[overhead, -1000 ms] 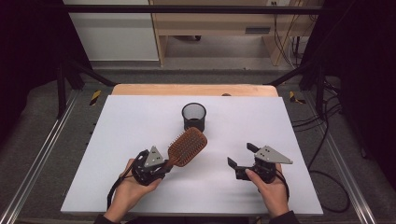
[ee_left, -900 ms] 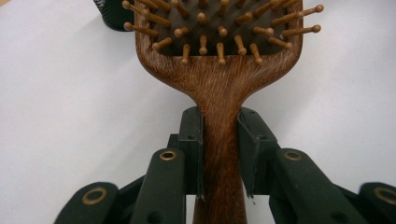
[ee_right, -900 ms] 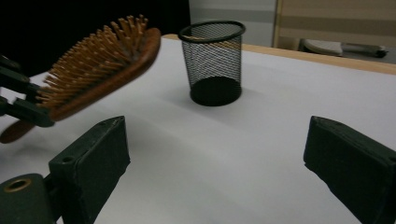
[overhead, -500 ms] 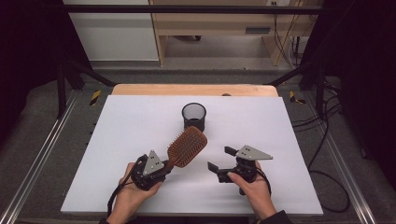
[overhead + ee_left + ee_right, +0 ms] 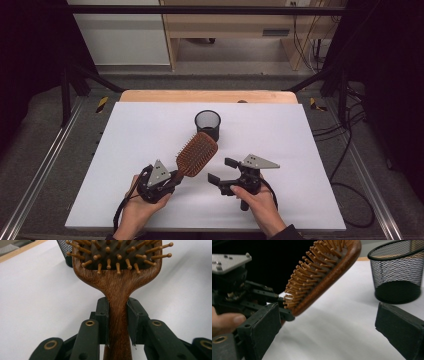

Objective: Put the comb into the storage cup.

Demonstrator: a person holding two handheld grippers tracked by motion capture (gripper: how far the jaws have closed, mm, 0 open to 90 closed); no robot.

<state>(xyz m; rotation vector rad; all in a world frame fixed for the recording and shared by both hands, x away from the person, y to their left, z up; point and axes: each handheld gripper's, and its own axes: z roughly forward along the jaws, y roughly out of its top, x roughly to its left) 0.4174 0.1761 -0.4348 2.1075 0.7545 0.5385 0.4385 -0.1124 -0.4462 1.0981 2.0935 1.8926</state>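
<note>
A brown wooden paddle hairbrush (image 5: 197,152) is held off the white table, its head tilted up toward the far right with the bristles facing up. My left gripper (image 5: 174,177) is shut on its handle (image 5: 117,312), one black pad on each side. In the right gripper view the brush head (image 5: 324,272) hangs at upper left, and the left gripper (image 5: 237,292) sits behind it. My right gripper (image 5: 222,170) stands just right of the brush, jaws wide apart with nothing between them (image 5: 329,325).
A small black mesh cup (image 5: 208,123) stands upright just beyond the brush head, also at upper right in the right gripper view (image 5: 398,272). The white board (image 5: 125,135) lies on a wooden table with metal rails at both sides.
My right gripper has slid left across the table, closer to the brush head. The left gripper and brush have stayed where they were.
</note>
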